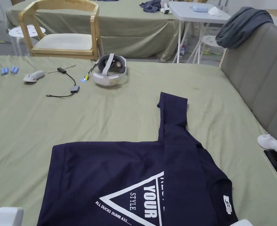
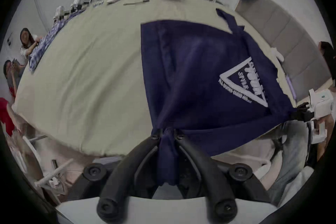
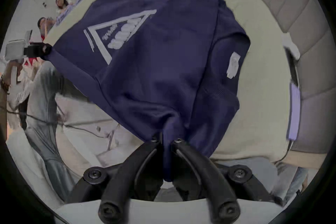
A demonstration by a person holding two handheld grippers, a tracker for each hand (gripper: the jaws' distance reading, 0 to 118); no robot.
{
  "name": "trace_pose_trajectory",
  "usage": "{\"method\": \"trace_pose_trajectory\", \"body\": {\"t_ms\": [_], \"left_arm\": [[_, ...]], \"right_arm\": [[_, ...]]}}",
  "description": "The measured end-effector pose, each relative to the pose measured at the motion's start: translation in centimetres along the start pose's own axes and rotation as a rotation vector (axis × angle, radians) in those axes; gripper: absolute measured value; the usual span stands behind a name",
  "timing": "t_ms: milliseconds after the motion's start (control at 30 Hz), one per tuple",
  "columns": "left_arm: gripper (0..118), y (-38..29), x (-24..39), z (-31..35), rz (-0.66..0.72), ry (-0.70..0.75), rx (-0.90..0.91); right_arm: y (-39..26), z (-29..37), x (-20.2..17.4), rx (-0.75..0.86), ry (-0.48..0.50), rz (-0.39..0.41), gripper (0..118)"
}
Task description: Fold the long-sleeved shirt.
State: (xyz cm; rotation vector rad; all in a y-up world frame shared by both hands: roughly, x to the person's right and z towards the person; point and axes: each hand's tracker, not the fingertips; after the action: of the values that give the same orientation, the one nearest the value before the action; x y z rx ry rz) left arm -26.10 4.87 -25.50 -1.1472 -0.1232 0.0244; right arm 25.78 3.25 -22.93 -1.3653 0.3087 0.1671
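Navy shirt (image 1: 129,176) hangs over the bed's (image 1: 76,117) near edge; my left gripper (image 2: 166,134) and right gripper (image 3: 166,139) each pinch its near edge, body stretching away toward the far edge.

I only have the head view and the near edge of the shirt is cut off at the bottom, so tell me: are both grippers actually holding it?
Observer: Yes. In the left gripper view, the left gripper is shut on a bunched bit of the navy shirt.
Operator: And the right one?
Observer: The right gripper is shut on the shirt too, on the side near the white neck label.
Operator: Is the near edge lying on the table?
Observer: No. It hangs past the table's edge, stretched between the grippers.
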Motion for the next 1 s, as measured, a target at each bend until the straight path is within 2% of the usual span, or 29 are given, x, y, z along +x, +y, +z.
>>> {"method": "trace_pose_trajectory", "body": {"t_ms": [100,133,167,200,233,267,300,333,367,400,467,500,533,567,600,633,700,733,767,867,933,1000], "left_arm": [[15,-0.5,-0.3,-1.2,-0.014,0.02,-0.01],[26,-0.5,-0.2,-1.4,-0.021,0.023,-0.012],[50,-0.3,-0.1,-1.2,-0.033,0.019,-0.021],[60,-0.1,0.0,-1.0,-0.032,0.02,-0.016],[60,0.2,0.6,-0.2,-0.035,0.027,-0.011],[92,0.5,0.6,0.5,-0.037,0.037,0.027],[110,0.9,0.5,1.6,-0.04,0.046,0.087],[107,1.5,0.5,3.1,-0.052,0.042,0.179],[102,2.1,-0.7,3.1,-0.034,0.039,0.207],[102,3.1,-0.8,3.5,-0.029,0.041,0.206],[103,5.3,-0.5,4.0,-0.033,0.05,0.222],[99,6.5,0.9,4.6,-0.041,0.048,0.242],[85,7.6,1.4,4.6,-0.049,0.034,0.267],[40,8.8,2.0,4.4,-0.06,0.026,0.281],[7,9.8,2.5,3.9,-0.076,0.021,0.287],[4,10.7,2.2,3.2,-0.096,0.047,0.315],[3,13.2,2.1,1.6,-0.138,0.039,0.317],[3,14.4,2.1,1.2,-0.137,0.036,0.319],[3,15.4,5.1,1.7,-0.137,0.023,0.323],[3,18.4,7.4,0.4,-0.127,-0.02,0.346],[3,21.7,6.1,-2.8,-0.125,-0.019,0.317],[3,24.2,6.3,-5.1,-0.117,-0.012,0.3]], "right_arm": [[-0.1,0.0,-0.1,0.004,-0.004,0.008,6],[0.0,0.0,-0.1,-0.002,-0.011,0.014,7],[0.2,0.1,-0.2,-0.013,-0.018,0.025,9],[0.5,0.5,-0.6,-0.008,-0.033,0.037,12],[0.7,1.1,-0.7,0.019,-0.058,0.036,12],[0.9,2.1,-0.7,0.071,-0.075,-0.004,31],[1.1,3.1,-0.7,0.121,-0.089,-0.042,62],[1.6,4.0,-0.8,0.171,-0.112,-0.08,94],[2.2,5.2,-1.1,0.191,-0.163,-0.128,116],[3.0,5.9,-1.0,0.182,-0.159,-0.146,118],[5.5,6.7,-0.5,0.143,-0.109,-0.118,112],[6.1,7.2,-0.5,0.219,-0.108,-0.125,98],[7.0,7.6,-0.4,0.271,-0.108,-0.115,65],[8.2,7.6,-0.1,0.272,-0.108,-0.131,6],[9.6,7.3,0.2,0.252,-0.116,-0.138,1],[10.8,7.2,0.4,0.263,-0.126,-0.15,1],[13.6,7.3,0.9,0.293,-0.142,-0.129,1],[15.6,7.6,1.5,0.306,-0.145,-0.14,1],[17.5,7.9,2.1,0.328,-0.153,-0.157,1],[24.2,9.2,4.0,0.403,-0.108,-0.196,1],[29.7,8.6,5.8,0.405,-0.098,-0.224,2],[36.4,6.5,8.0,0.393,-0.098,-0.235,15]]}}
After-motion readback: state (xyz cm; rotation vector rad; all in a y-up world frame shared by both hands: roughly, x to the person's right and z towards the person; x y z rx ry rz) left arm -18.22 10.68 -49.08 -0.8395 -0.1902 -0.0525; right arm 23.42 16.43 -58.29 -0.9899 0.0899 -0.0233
